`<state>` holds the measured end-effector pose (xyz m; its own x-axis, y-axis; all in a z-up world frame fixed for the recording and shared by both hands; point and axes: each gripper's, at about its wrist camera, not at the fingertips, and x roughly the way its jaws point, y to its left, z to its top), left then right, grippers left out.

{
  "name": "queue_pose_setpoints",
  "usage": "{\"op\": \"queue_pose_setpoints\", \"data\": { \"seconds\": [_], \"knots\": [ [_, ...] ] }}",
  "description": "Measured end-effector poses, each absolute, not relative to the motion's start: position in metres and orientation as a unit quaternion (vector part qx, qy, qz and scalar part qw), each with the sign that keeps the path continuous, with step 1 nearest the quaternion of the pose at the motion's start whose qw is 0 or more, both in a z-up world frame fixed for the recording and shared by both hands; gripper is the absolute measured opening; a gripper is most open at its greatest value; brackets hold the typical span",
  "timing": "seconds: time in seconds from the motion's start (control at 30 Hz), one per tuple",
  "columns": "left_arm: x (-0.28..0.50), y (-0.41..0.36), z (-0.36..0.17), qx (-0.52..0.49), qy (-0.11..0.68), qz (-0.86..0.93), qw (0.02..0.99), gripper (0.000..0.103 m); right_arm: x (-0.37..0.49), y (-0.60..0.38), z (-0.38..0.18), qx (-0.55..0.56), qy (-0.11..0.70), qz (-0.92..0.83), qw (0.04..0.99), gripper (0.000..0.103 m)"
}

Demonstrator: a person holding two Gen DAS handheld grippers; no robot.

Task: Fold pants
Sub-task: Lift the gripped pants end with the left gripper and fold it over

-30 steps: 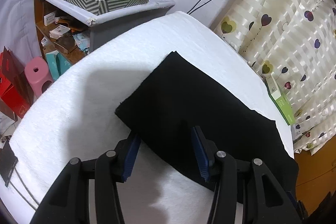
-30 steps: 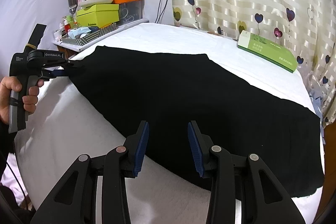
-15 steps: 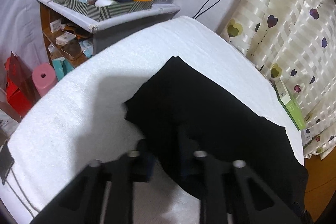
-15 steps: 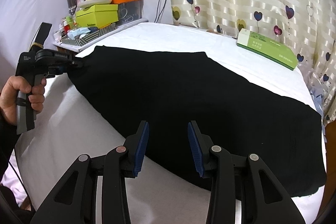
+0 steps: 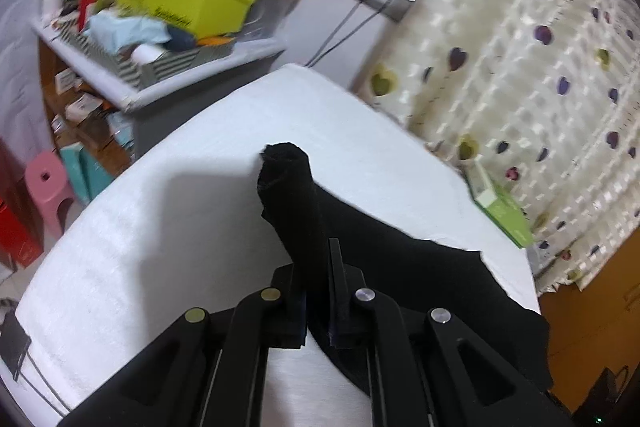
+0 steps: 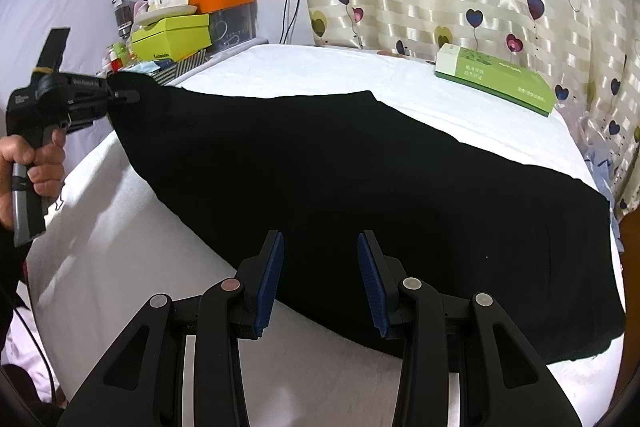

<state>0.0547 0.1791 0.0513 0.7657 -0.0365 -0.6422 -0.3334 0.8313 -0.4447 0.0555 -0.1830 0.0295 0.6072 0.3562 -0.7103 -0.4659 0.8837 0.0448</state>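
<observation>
Pants: the black pants (image 6: 340, 179) lie spread across the white bed (image 6: 320, 67), one end hanging off the right edge, the other end raised off the sheet at the left. I read them as already doubled lengthwise, though black on black hides any seam, so I cannot be sure.

Raised end: in the left wrist view a bunched tongue of cloth (image 5: 292, 187) stands up past the fingertips. I judge it is held up so that end can be carried over the rest for the next fold.

Left tool: my left tool (image 5: 316, 291) is clenched on the pants, its jaws pressed together with cloth between them. From the right wrist view the same tool (image 6: 116, 95) sits at the left edge of the bed, and the hand (image 6: 40, 167) squeezes its grip.

Right tool: my right tool (image 6: 320, 275) is released, blue pads (image 6: 270, 275) well apart, empty, over the near hem. I think it waits there to pin or take that edge so the cloth does not drag.

Bed: bare white towelling gives room on the near side for the fold to land.

Green box: a flat green box (image 6: 496, 83) rests on the far right corner, apart from the pants, clear of the fold path as I judge it.

Shelf: a cluttered shelf (image 5: 160, 39) stands just beside the bed on the left; the raised end hangs near it, so a wide swing there could snag.
</observation>
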Motion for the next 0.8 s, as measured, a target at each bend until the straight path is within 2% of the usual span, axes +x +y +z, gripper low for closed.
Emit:
{"op": "queue_pose_setpoints", "data": {
  "seconds": [0.47,0.8],
  "knots": [
    [0.080,0.098,0.098,-0.221,0.321,-0.035,0.920,0.008,0.048,-0.201,0.032,-0.056,0.384,0.211,0.897,0.040],
    [0.091,0.008,0.080,-0.164,0.362,-0.155,0.904,0.008,0.045,-0.221,0.036,-0.044,0.382,0.186,0.904,0.040]
  ]
}}
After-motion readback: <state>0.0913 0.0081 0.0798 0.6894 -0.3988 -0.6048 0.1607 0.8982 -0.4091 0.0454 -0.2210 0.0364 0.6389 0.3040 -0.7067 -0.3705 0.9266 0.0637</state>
